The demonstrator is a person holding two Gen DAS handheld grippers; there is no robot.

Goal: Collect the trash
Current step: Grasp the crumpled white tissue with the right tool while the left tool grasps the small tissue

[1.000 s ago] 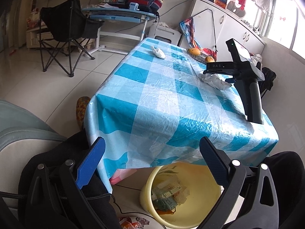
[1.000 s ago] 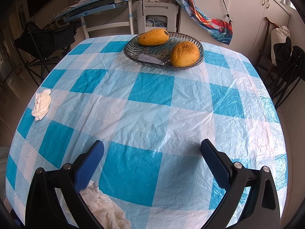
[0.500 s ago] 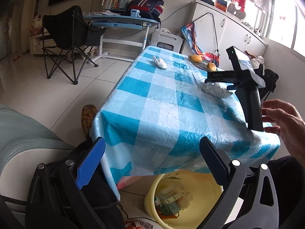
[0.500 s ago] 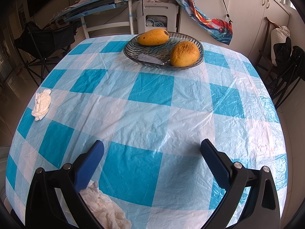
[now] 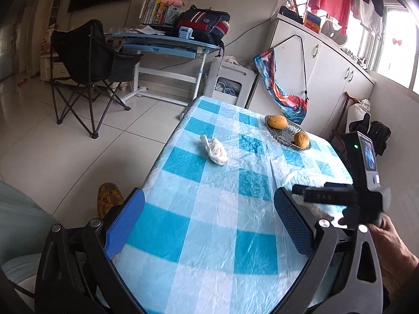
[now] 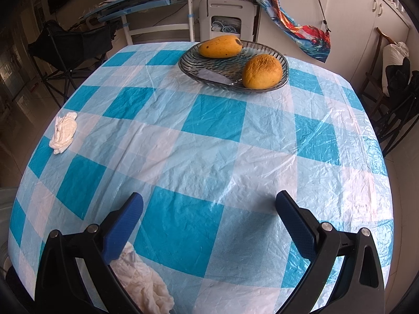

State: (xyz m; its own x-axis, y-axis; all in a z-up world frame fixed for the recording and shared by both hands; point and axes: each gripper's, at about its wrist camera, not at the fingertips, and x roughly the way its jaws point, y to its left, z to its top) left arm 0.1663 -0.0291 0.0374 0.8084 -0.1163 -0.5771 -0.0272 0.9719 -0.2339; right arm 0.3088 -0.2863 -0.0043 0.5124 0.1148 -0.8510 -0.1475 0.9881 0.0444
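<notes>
A crumpled white tissue (image 5: 214, 149) lies near the left edge of the blue-and-white checked table (image 5: 222, 209); it also shows in the right wrist view (image 6: 63, 133). A second crumpled tissue (image 6: 144, 282) lies at the near edge, just under my right gripper's left finger. My left gripper (image 5: 209, 219) is open and empty above the table's near end. My right gripper (image 6: 209, 222) is open and empty, low over the table. In the left wrist view the right gripper's body (image 5: 340, 196) is held by a hand (image 5: 392, 238) at the right.
A glass dish (image 6: 233, 68) with two mangoes (image 6: 262, 71) stands at the table's far end. A black folding chair (image 5: 89, 60) and a blue desk (image 5: 162, 44) stand beyond on the tiled floor. White cabinets (image 5: 327, 62) line the right wall.
My left gripper has risen and moved forward over the table; the yellow bin below has left its view. A hand has taken hold of the right gripper, which moved slightly forward.
</notes>
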